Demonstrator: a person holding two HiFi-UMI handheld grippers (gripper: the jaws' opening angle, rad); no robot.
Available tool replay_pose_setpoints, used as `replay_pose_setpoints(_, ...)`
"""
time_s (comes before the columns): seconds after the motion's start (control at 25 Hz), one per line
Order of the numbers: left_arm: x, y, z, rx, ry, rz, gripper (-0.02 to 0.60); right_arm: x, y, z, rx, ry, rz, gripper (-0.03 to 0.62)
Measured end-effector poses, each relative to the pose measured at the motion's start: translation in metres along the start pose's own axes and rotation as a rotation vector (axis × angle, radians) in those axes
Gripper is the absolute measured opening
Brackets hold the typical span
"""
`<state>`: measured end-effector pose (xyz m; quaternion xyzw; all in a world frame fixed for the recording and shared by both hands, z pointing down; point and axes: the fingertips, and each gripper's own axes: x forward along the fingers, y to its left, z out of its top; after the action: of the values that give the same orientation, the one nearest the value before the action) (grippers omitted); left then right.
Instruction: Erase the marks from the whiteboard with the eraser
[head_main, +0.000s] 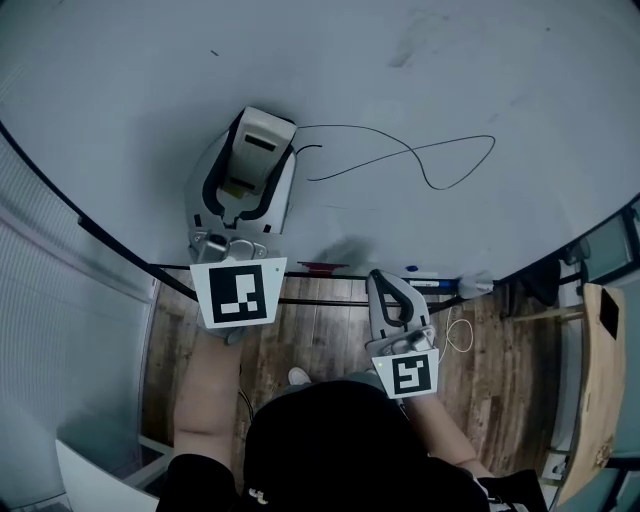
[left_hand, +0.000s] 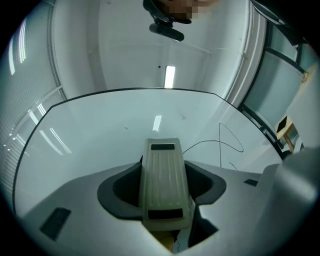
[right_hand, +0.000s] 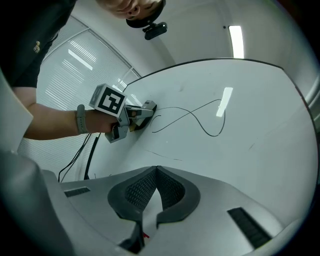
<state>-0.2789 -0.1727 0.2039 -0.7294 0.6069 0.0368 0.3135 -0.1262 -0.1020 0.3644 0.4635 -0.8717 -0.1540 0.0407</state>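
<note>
Left gripper (left_hand: 165, 197) has its jaws pinching the eraser (left_hand: 162, 170), a pale ribbed block gripped by its long sides with its far end pointing away along the jaws. In the head view the eraser lies against the whiteboard (head_main: 400, 80), just beside the left end of the thin black line (head_main: 437, 187), which runs right, loops and doubles back across the board. A short hooked stroke (head_main: 310, 149) sits just right of the eraser. A faint grey smudge (head_main: 402, 55) shows higher up the board.

The right gripper (right_hand: 156, 172) has its ribbed pads pressed together at the tips with nothing between them. It is held lower than the left one, off the board and near the ledge (head_main: 300, 300) along the board's bottom edge.

On that ledge lie a small red item (head_main: 322, 266), a marker (head_main: 432, 283) with a blue end, and a crumpled white piece (head_main: 478, 284) just beside the marker; I cannot tell what the white piece is.

Below the ledge is a wooden floor (head_main: 310, 340), with a loop of white cable (head_main: 458, 335) near the right gripper. A pale wooden panel (head_main: 600, 380) stands at the far right. The person's left forearm (right_hand: 55, 122) wears a grey wristband (right_hand: 81, 119).
</note>
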Motion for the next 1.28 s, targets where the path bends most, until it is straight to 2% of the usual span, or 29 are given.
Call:
replay_pose_setpoints(0.08,0.007,-0.017,0.007,0.067,0.005,-0.034,0.264,-0.009,-0.011,-0.003,0.003,0.014,-0.026,0.027)
replay_pose_setpoints(0.28,0.017,-0.065,0.018,0.080,-0.027,-0.089,0.264,-0.028,-0.034,-0.005,-0.007,0.026,-0.064,0.026)
replay_pose_setpoints(0.48,0.012,-0.101,0.004,0.085,-0.057,-0.112,0.264,-0.033,-0.041,-0.008,-0.006,0.035,-0.047,0.026)
replay_pose_setpoints(0.68,-0.004,-0.089,-0.022,0.111,-0.006,-0.072,0.264,-0.030,-0.030,-0.008,-0.005,0.034,-0.005,0.026)
replay_pose_setpoints(0.84,-0.021,-0.063,-0.047,0.076,0.025,0.004,0.264,-0.026,-0.020,-0.007,-0.014,0.027,0.032,0.027)
replay_pose_setpoints(0.96,-0.026,-0.050,-0.056,0.049,0.057,0.022,0.264,-0.024,-0.016,-0.009,-0.007,0.034,0.046,0.028)
replay_pose_setpoints(1.08,-0.022,-0.050,-0.053,0.065,0.074,0.021,0.264,-0.023,-0.015,-0.009,-0.004,0.030,0.052,0.026)
replay_pose_setpoints(1.28,-0.008,-0.049,-0.025,0.066,0.039,0.020,0.264,-0.027,-0.022,-0.008,-0.001,0.023,0.038,0.026)
